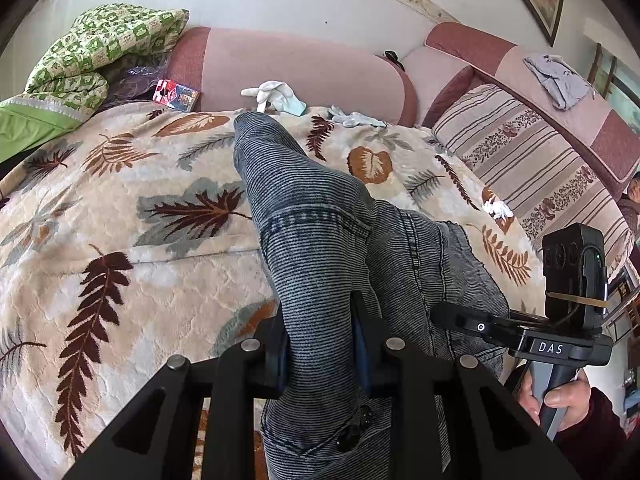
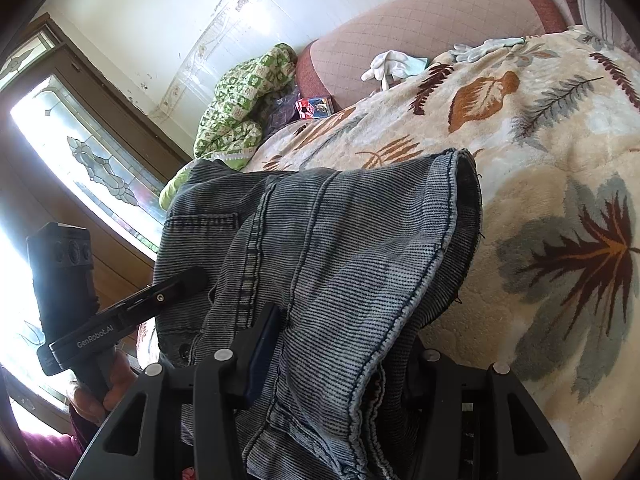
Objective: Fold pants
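Two grippers engaged. My left gripper (image 1: 320, 344) is clamped on a bunched fold of the grey-blue ribbed denim pants (image 1: 320, 208); my right gripper (image 2: 332, 360) pinches the hem end, cuff (image 2: 460, 216) draped over it. The pants hang between both tools, one leg trailing across the cream leaf-patterned fleece blanket (image 1: 120, 216) on the bed. Risk, as I judge it: heavy denim slipping from the left pads, or the trailing leg dragging the plush blanket and skewing the fold.

Left gripper (image 1: 320, 344) clamped, right gripper (image 2: 340, 360) clamped
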`<action>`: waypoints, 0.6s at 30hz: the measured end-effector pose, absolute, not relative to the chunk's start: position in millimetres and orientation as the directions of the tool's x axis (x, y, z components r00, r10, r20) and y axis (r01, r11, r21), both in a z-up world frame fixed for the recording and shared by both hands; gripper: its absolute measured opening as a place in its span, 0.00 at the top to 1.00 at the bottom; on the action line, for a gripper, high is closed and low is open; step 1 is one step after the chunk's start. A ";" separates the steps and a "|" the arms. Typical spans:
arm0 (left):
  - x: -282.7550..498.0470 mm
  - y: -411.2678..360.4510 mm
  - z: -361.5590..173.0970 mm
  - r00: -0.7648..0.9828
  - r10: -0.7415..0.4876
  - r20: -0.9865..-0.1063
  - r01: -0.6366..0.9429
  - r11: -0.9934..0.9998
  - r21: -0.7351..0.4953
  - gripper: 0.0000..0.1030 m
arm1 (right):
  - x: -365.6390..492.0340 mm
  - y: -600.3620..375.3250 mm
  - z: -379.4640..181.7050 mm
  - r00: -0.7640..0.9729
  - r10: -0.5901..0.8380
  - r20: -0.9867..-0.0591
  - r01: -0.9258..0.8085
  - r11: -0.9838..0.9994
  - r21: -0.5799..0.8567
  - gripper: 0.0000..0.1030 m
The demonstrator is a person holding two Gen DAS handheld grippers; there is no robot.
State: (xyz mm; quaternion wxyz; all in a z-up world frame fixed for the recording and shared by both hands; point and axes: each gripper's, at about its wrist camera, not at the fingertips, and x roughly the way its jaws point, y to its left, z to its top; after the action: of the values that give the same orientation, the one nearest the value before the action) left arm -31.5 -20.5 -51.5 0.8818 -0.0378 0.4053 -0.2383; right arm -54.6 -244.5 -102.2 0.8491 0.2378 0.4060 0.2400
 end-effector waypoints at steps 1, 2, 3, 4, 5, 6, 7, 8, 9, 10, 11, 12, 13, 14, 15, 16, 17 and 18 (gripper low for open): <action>-31.4 -20.6 -50.7 0.559 -0.449 -0.697 0.390 0.884 -0.258 0.74 | -54.5 -244.4 -101.7 0.556 0.601 -0.574 -0.215 0.771 0.599 0.50; -31.1 -20.8 -49.5 0.560 -0.448 -0.697 0.390 0.885 -0.255 0.74 | -54.1 -244.2 -101.1 0.556 0.601 -0.573 -0.217 0.771 0.599 0.50; -30.5 -21.2 -48.0 0.562 -0.445 -0.698 0.391 0.886 -0.250 0.74 | -53.2 -244.1 -100.2 0.557 0.602 -0.572 -0.216 0.770 0.600 0.50; -29.3 -21.5 -46.0 0.564 -0.440 -0.699 0.391 0.887 -0.244 0.74 | -52.0 -244.1 -99.8 0.556 0.605 -0.571 -0.214 0.767 0.604 0.50; -27.3 -21.9 -43.4 0.565 -0.436 -0.700 0.391 0.889 -0.238 0.74 | -50.0 -244.3 -99.3 0.551 0.610 -0.570 -0.210 0.762 0.612 0.50; -24.5 -22.3 -39.9 0.567 -0.433 -0.701 0.393 0.890 -0.233 0.74 | -47.4 -243.9 -97.9 0.547 0.613 -0.570 -0.209 0.759 0.616 0.50; -21.4 -22.4 -35.8 0.571 -0.429 -0.700 0.394 0.891 -0.224 0.74 | -44.6 -242.6 -95.0 0.547 0.614 -0.569 -0.214 0.760 0.614 0.50; -18.1 -22.1 -30.7 0.579 -0.422 -0.698 0.394 0.894 -0.214 0.74 | -41.3 -241.2 -90.8 0.550 0.614 -0.567 -0.221 0.761 0.610 0.50; -14.5 -21.3 -24.5 0.590 -0.415 -0.693 0.393 0.897 -0.203 0.74 | -36.8 -240.0 -86.4 0.551 0.616 -0.562 -0.229 0.760 0.608 0.50; -10.7 -20.2 -18.3 0.600 -0.412 -0.686 0.393 0.898 -0.196 0.74 | -31.2 -239.5 -82.1 0.554 0.622 -0.554 -0.236 0.755 0.612 0.50; -6.7 -18.6 -11.5 0.611 -0.409 -0.678 0.394 0.900 -0.188 0.74 | -25.2 -239.6 -77.5 0.556 0.629 -0.543 -0.240 0.747 0.619 0.50; -2.7 -17.2 -5.2 0.621 -0.405 -0.671 0.392 0.902 -0.182 0.74 | -18.4 -239.6 -72.2 0.560 0.635 -0.532 -0.247 0.741 0.625 0.50; 2.0 -15.4 0.9 0.631 -0.403 -0.663 0.391 0.903 -0.178 0.74 | -11.7 -239.5 -66.4 0.567 0.638 -0.522 -0.256 0.738 0.624 0.50; 6.1 -14.7 5.7 0.640 -0.400 -0.657 0.389 0.905 -0.172 0.74 | -5.2 -239.2 -60.6 0.574 0.639 -0.513 -0.265 0.737 0.622 0.50; 11.0 -14.1 9.7 0.649 -0.392 -0.652 0.386 0.908 -0.163 0.74 | 1.8 -239.2 -55.4 0.579 0.640 -0.505 -0.270 0.735 0.622 0.50; 17.0 -13.8 13.0 0.657 -0.384 -0.649 0.381 0.912 -0.153 0.74 | 9.1 -239.1 -50.6 0.583 0.642 -0.499 -0.274 0.733 0.623 0.50; 22.8 -13.7 15.0 0.661 -0.377 -0.649 0.379 0.914 -0.145 0.74 | 16.1 -238.7 -46.2 0.586 0.644 -0.492 -0.279 0.730 0.624 0.50; 29.6 -13.5 16.1 0.662 -0.371 -0.651 0.376 0.916 -0.140 0.74 | 23.0 -238.0 -42.1 0.590 0.644 -0.486 -0.285 0.730 0.621 0.50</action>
State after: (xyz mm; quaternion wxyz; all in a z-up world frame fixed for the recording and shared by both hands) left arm 29.6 -13.5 16.1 0.9116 0.0032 0.3564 -0.2048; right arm 23.0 -238.0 -42.1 0.8565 0.2479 0.3623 0.2714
